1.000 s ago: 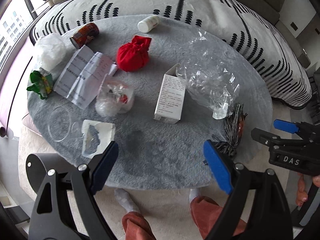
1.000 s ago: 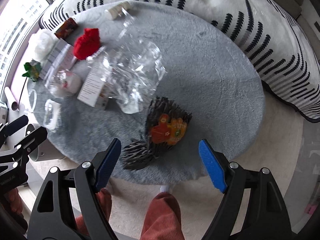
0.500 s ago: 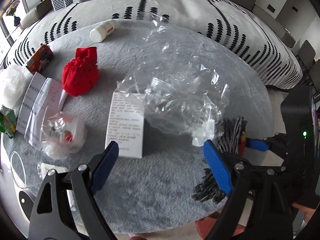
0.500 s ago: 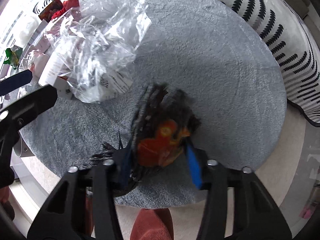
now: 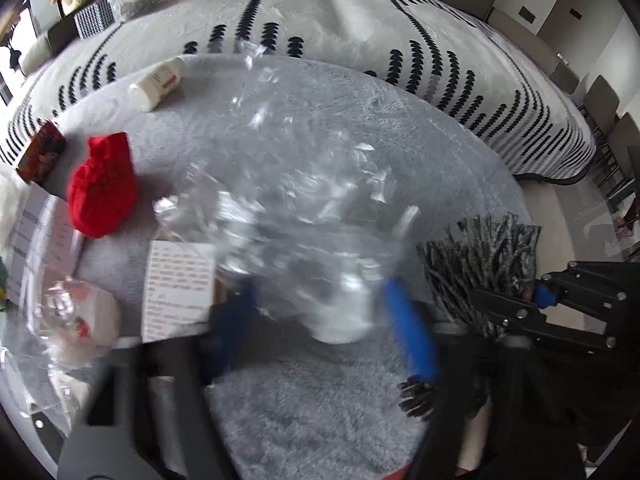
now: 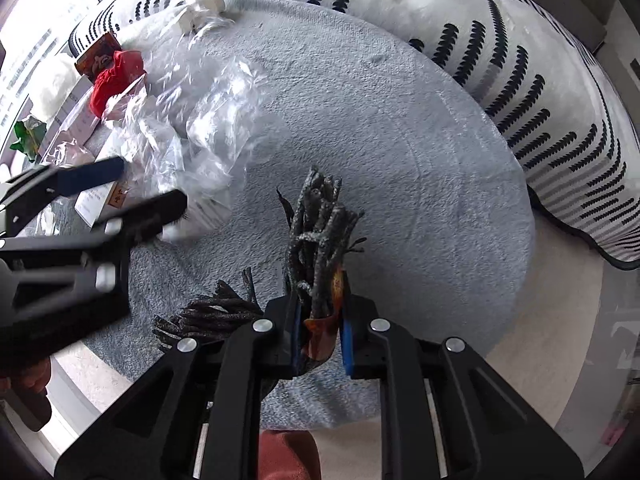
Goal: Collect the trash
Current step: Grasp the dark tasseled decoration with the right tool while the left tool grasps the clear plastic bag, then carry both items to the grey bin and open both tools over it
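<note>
A round grey counter [image 6: 400, 128] fills both views, its near edge cut off behind the claw arms. Ahead of the left claw [image 5: 324, 316] lies a crumpled clear plastic bag [image 5: 288, 200], smeared by motion blur so its outline is hard to trace. The jaws are closing with the bag's near end between them; whether the blue pads [image 5: 408, 332] already press it cannot be told. A white box [image 5: 176, 288] just left of that claw is partly covered by the bag. Farther left lies a red cloth pouch [image 5: 102, 192], and far ahead a white bottle [image 5: 158, 84]. The right claw [image 6: 322, 340] is clenched on a dark bristly bundle [image 6: 316, 240], whose orange part is mostly hidden between the pads.
</note>
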The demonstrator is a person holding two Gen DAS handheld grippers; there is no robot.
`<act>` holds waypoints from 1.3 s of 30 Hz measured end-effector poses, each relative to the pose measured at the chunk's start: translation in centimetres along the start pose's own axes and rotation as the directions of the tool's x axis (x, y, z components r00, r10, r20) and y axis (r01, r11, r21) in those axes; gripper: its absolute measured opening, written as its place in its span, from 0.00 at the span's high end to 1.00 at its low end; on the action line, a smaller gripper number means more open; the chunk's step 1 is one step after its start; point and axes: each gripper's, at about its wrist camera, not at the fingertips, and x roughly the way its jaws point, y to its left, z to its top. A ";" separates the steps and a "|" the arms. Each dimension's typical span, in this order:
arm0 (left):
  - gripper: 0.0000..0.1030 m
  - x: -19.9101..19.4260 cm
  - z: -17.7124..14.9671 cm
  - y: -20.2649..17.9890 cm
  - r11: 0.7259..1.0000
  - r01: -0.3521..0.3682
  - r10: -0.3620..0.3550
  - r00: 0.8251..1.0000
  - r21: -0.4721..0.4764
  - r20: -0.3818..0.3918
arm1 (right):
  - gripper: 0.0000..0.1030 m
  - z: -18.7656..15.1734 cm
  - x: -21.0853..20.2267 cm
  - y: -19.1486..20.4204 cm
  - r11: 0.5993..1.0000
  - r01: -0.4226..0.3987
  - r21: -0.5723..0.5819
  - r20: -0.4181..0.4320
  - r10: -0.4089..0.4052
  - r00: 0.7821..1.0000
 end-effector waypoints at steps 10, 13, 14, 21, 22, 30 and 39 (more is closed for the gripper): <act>0.88 -0.2 -0.3 -0.1 0.999 0.006 -0.005 1.000 -0.034 0.016 | 0.86 0.5 0.0 0.4 1.000 -0.003 -0.020 0.005 0.003 1.000; 0.89 -1.1 -0.3 0.1 1.000 -0.010 0.011 0.999 -0.030 0.041 | 0.86 0.5 -0.3 0.7 1.000 -0.005 -0.027 0.007 0.006 1.000; 0.89 -1.5 -0.3 0.2 0.999 -0.014 0.015 0.999 -0.029 0.049 | 0.86 0.4 -0.4 0.9 1.000 -0.006 -0.030 0.008 0.006 1.000; 0.89 -4.5 -1.1 0.8 0.999 -0.038 0.041 0.994 -0.030 0.105 | 0.86 0.7 -1.9 2.0 0.998 -0.013 -0.063 0.027 0.015 1.000; 0.89 -5.0 -1.2 1.0 0.999 -0.040 0.044 0.993 -0.036 0.113 | 0.86 0.8 -2.2 2.3 0.997 -0.015 -0.071 0.030 0.017 0.999; 0.89 -9.8 -3.0 3.4 0.991 -0.056 0.077 0.982 -0.124 0.173 | 0.86 1.7 -5.8 5.7 0.984 -0.037 -0.174 0.080 0.052 0.995; 0.89 -18.9 -7.3 9.5 0.938 -0.099 0.193 0.946 -0.333 0.261 | 0.86 2.3 -11.6 15.5 0.905 -0.111 -0.411 0.122 0.175 0.977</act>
